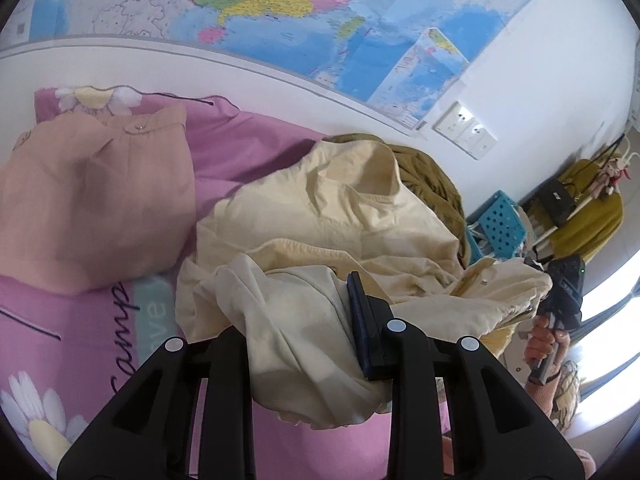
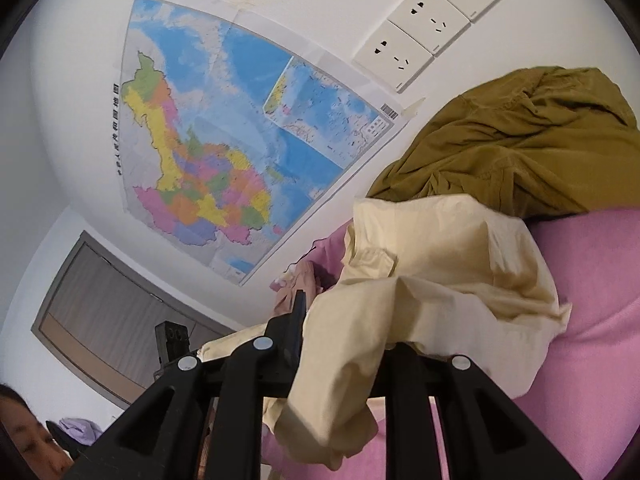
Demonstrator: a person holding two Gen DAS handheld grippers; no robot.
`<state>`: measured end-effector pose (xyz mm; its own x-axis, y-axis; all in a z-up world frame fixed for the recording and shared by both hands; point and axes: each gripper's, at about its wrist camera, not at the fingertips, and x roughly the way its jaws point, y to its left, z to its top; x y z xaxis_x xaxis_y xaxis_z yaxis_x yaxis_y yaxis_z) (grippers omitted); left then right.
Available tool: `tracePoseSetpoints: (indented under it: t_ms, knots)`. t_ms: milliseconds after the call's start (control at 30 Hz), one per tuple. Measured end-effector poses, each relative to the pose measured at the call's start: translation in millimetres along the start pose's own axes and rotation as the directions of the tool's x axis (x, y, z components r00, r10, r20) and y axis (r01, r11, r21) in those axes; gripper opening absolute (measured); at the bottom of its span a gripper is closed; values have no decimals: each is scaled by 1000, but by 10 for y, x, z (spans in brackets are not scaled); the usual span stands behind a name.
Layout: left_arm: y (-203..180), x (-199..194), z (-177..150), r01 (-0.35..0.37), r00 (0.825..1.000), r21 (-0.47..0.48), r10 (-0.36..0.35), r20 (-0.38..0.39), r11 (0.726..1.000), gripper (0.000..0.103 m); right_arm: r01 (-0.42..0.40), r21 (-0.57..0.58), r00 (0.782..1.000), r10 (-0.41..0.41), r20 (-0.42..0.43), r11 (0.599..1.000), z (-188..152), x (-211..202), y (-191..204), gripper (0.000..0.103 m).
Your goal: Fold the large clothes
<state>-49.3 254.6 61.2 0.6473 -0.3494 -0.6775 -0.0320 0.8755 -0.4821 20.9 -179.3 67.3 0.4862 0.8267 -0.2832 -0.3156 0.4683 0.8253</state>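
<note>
Two grippers are being clenched on one cream shirt: cloth is being pinched between the left gripper jaws, bunched ahead over the pink bed, and between the right gripper jaws. Soft, light, floppy; seams judged best.

Soft matt woven cloth, creased: cream shirt, olive garment, peach garment. Smooth printed pink bedsheet. Glossy paper wall map. Matt black plastic gripper frames; smooth white plastic sockets.
</note>
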Motion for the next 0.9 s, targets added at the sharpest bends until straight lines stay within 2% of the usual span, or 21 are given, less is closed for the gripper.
tracePoseSetpoints:
  t_ms: [467,700,900]
  knots:
    - [150,555,629,-96,993,-28,94,-71,995,27,103,74,995,-102,-15,992,562,528,-240,19]
    - [166,852,817,-146,985,-21,144,-91,989,27,143,104,990,-142,-17,984,708,711,-388,21]
    - [282,1150,929,-183,976,-52,175,-131,982,27,178,129,984,-177,-25,975,774,901,-531,25]
